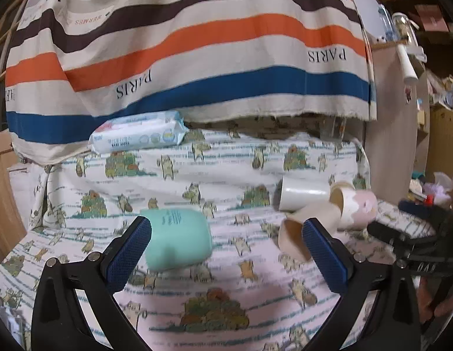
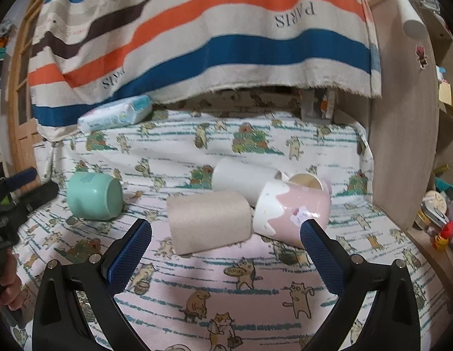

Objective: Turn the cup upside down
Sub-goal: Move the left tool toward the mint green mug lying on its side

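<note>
Several cups lie on their sides on the cat-print cloth. A mint green cup (image 1: pixel 178 238) lies just beyond my open left gripper (image 1: pixel 226 228), close to its left finger; it also shows in the right wrist view (image 2: pixel 94 196). A beige cup (image 2: pixel 208 225), a white cup (image 2: pixel 244 178) and a pink-and-white cup (image 2: pixel 293 213) lie bunched together ahead of my open right gripper (image 2: pixel 226 231). The pink cup sits by the right fingertip. In the left wrist view the beige cup (image 1: pixel 311 219), white cup (image 1: pixel 302 194) and pink cup (image 1: pixel 358 207) lie at the right. Both grippers are empty.
A striped cloth (image 1: pixel 197 44) hangs behind the table. A pack of wet wipes (image 1: pixel 138 136) lies at the back left. A wooden panel (image 2: pixel 401 117) stands at the right, with cluttered shelves beyond. The other gripper shows at the left edge of the right wrist view (image 2: pixel 18 193).
</note>
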The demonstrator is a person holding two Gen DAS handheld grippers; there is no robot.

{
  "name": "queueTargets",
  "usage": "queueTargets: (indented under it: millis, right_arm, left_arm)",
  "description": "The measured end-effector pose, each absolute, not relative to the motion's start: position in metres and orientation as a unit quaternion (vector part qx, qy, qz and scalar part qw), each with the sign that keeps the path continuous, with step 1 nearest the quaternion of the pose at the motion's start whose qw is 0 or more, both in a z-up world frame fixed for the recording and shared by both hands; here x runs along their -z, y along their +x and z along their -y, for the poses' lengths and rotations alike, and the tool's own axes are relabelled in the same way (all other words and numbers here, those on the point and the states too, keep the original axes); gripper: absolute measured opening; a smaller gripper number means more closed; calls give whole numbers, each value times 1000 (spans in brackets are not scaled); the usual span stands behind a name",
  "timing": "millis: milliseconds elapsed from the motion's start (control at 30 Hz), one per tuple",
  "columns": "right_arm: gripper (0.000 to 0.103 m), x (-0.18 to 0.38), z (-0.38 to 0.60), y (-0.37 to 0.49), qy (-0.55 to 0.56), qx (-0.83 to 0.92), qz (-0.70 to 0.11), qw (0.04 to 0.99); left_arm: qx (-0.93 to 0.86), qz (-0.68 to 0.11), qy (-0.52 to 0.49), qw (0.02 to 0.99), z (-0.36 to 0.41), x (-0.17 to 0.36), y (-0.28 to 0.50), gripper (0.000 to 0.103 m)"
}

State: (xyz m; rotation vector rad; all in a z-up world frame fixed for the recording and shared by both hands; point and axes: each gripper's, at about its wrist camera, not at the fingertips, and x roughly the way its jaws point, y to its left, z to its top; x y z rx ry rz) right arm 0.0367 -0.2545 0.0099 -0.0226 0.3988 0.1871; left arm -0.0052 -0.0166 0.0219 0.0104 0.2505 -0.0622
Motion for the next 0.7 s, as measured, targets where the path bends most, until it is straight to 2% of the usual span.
queueTargets:
  millis: [100,433,700]
  right_arm:
    - [103,-8,257,39,-5,-93,-206,974]
    - [103,-10,263,37,17,-37,-202,978]
    - [103,-45,231,37,2,-111,-219,969]
  left_arm:
    - [22,-109,10,994,15,-24,3,103]
    - [34,-147,-27,988,-14,-14,22,103]
    - [-8,-132,-16,991,-58,-24,17,103]
